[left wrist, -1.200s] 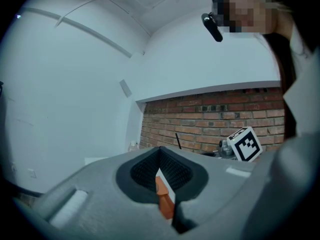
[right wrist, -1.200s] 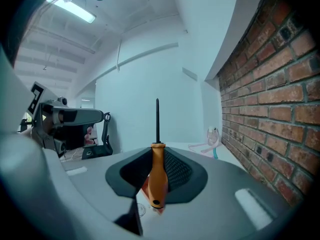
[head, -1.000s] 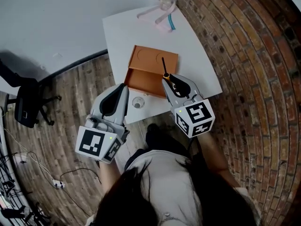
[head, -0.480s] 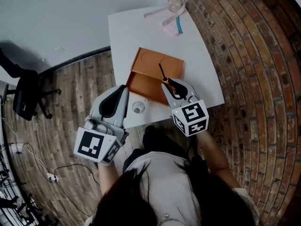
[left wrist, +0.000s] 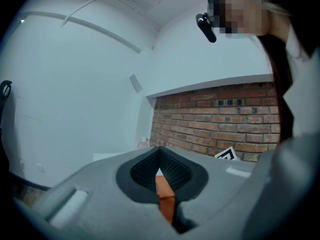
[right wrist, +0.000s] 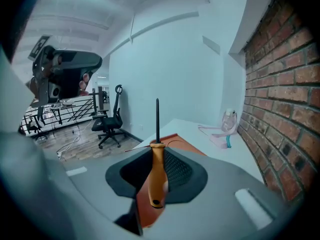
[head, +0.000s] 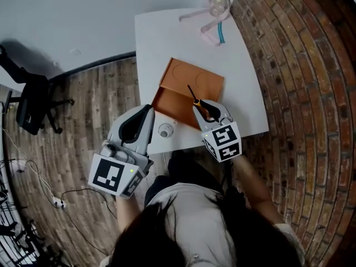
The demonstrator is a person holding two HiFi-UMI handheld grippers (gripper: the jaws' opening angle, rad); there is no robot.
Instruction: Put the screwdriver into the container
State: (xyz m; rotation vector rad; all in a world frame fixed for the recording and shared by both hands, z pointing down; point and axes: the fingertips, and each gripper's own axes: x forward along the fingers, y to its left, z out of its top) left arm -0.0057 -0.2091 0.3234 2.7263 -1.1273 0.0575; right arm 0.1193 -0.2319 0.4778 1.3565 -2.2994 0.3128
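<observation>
Gripping screwdriver [right wrist: 157, 176] in right claw [head: 207, 109]

1. No word, brand name or number can be read in any view.
2. The only signs are coded black-and-white square patterns: the left marker [head: 113, 174] on the left gripper [head: 146, 111], and the right marker [head: 224, 139] on the right gripper [head: 207, 105]. Neither carries letters.

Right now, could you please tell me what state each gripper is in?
Left gripper: closed, nothing between its jaws.
Right gripper: closed on the screwdriver, shaft pointing forward.
</observation>
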